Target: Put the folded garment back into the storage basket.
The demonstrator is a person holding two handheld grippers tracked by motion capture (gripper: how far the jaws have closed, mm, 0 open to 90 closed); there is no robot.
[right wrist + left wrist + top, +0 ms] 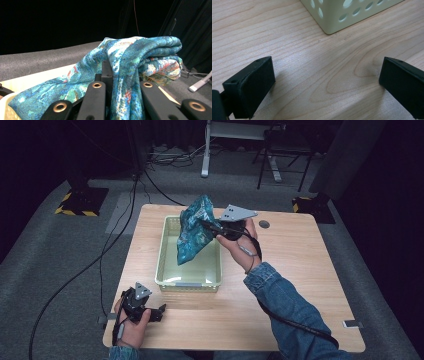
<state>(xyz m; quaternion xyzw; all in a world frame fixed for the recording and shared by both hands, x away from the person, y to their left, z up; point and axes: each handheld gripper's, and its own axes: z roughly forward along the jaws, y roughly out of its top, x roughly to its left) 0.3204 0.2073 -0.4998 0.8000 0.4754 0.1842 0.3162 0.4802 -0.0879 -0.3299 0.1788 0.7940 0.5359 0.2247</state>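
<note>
High view: the right gripper (pixel 209 226), near the frame's centre, holds a blue-green patterned cloth (pixel 194 231) over the pale green basket (pixel 165 251).

Right gripper view shows that cloth (pixel 130 75) pinched tight between the two black jaws, its bulk bunched above them and a tail draping toward the lower left. In the high view the cloth hangs from the grip with its lower end reaching into the basket, though I cannot tell whether it touches the floor. The step in hand looks like lowering the cloth into the basket; next the hand should sink until the cloth rests inside, then part the jaws and lift clear. The left gripper (pixel 159 312) rests at the lower left on the wooden table (pixel 300 270), jaws spread wide with nothing between them, near the basket's corner (pixel 332 20).
</note>
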